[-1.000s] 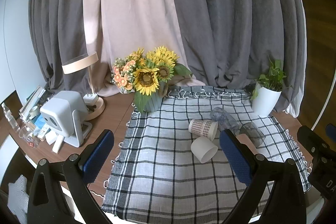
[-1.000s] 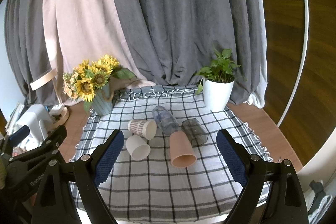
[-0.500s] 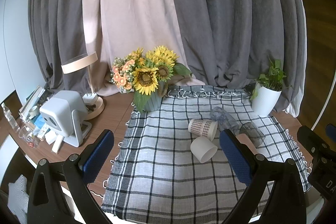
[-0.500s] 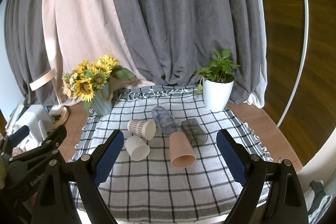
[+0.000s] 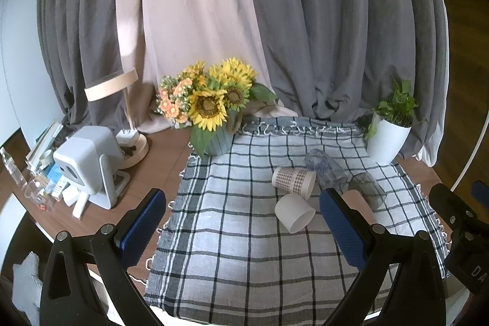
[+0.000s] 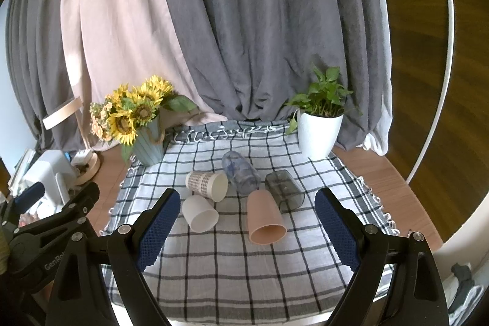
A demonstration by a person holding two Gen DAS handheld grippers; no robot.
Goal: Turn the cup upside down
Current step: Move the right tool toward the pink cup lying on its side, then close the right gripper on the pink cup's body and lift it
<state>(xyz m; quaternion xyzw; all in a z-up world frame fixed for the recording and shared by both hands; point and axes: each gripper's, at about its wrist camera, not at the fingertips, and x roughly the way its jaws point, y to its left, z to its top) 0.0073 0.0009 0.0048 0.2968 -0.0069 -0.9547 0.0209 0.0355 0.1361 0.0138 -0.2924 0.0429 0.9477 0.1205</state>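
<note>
Holding both tools back from the checked cloth (image 6: pixel 232 274), you are, as I judge it, waiting at the very start: no cup is being touched yet, and all five are lying on their sides. Taking the sunflower vase (image 6: pixel 148 150) as the landmark and going left to right, the patterned paper cup (image 6: pixel 207 184) is lying nearest it, with the white cup (image 6: pixel 200 213) just in front; beyond them are lying the clear blue cup (image 6: pixel 240 173), the pink cup (image 6: pixel 265 219) and the smoky grey cup (image 6: pixel 284 194), farthest from the vase. Your left gripper (image 5: pixel 241 229) is hanging wide open and empty, the white cup (image 5: pixel 294 213) showing between its fingers, well apart from them. Your right gripper (image 6: pixel 246 229) is gaping just as wide, the pink cup lying between its pads, untouched. The next move, I think, is calling for a reach forward, closing across one cup's wall, then turning it mouth-down
</note>
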